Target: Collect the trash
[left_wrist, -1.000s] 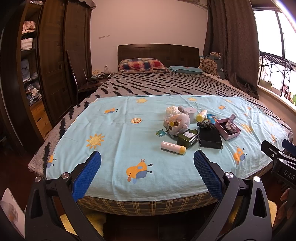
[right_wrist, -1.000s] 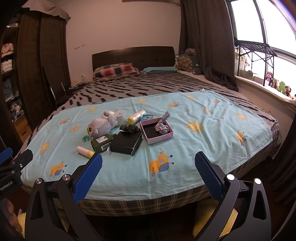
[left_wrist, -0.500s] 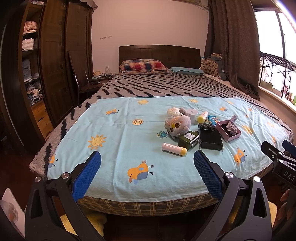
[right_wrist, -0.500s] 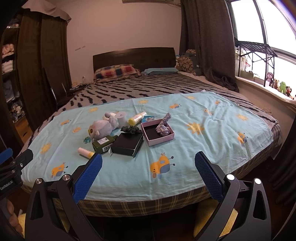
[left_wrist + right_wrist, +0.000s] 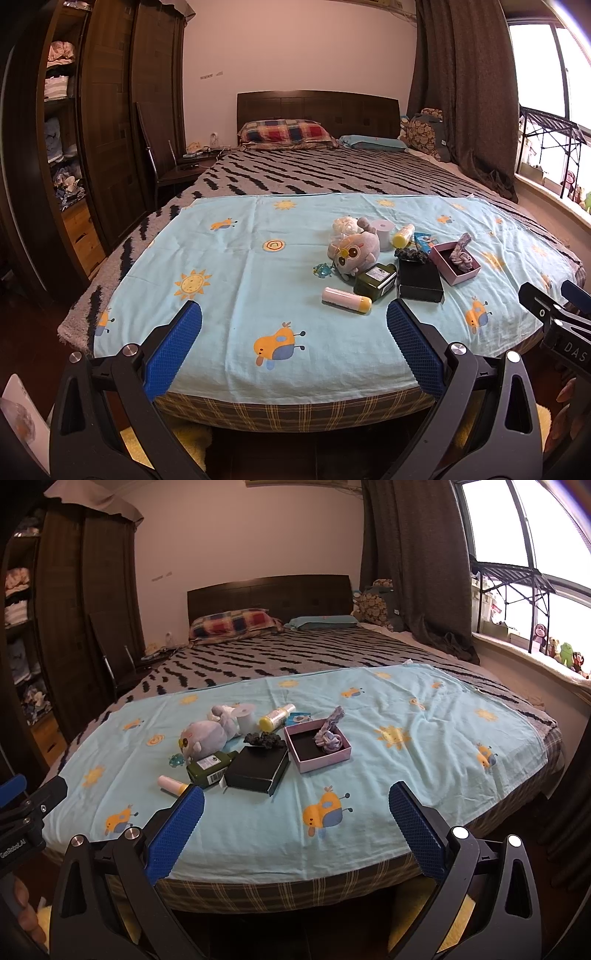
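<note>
A cluster of items lies on a light blue sheet (image 5: 229, 273) on the bed: a pink-and-yellow tube (image 5: 345, 300), a dark green bottle (image 5: 375, 282), a black box (image 5: 419, 280), a pink open box (image 5: 456, 263) holding a crumpled cloth, a grey plush toy (image 5: 356, 253), a white roll (image 5: 382, 230), a yellow-capped bottle (image 5: 402, 236) and a dark crumpled scrap (image 5: 412, 254). My left gripper (image 5: 293, 343) is open and empty, short of the bed's foot edge. My right gripper (image 5: 295, 823) is open and empty, also short of the edge. The cluster shows in the right wrist view around the black box (image 5: 256, 770).
A dark wardrobe (image 5: 103, 129) with open shelves stands at the left, a chair (image 5: 162, 162) beside the bed. Curtains (image 5: 458, 92) and a window sill with toys (image 5: 561, 653) are at the right. Pillows (image 5: 286, 131) lie at the headboard.
Both grippers have drawn back and lifted slightly, so the bed and items sit a little lower and farther in view. Both stay open and empty.
</note>
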The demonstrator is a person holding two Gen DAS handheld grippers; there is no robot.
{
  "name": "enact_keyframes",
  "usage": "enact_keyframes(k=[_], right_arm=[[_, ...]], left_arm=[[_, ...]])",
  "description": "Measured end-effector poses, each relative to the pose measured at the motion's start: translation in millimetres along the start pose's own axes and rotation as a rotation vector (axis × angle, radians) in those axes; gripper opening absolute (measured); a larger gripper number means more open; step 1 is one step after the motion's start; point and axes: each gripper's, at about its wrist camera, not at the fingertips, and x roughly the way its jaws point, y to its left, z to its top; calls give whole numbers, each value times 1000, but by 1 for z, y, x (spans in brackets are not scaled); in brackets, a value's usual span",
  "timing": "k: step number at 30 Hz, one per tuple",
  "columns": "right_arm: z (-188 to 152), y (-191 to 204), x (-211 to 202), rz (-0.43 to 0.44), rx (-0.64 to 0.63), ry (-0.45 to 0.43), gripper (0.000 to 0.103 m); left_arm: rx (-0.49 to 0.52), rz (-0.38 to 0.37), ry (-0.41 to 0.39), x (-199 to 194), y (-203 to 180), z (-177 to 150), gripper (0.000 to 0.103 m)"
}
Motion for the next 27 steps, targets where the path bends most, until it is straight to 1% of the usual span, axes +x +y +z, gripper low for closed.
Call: enact_keyframes(k=[5,8,11,16,20,25,27], right_arm=[[-2,1,2,6,-3,-5,100],[-5,-1,5,30,2,-7,100],[-8,-4,8,24,0,-5,100],[-13,-7,19,48,11,4,100],[-19,-12,33,25,25,26,100],[-21,-23,56,68,70,59,100],[-21,-25,66,66,69,73,100]], left_arm=[[-1,1,0,0,0,-1,95],[6,-5,-4,2,0,-3,95],[7,-12,-13,6,0,-7,95],[30,-8,13,23,-5,-12,95],[62,6,36,35,-10,-18,95],[101,6,78,53,-16,-23,95],[108,15,86,61,-16,-22,95]])
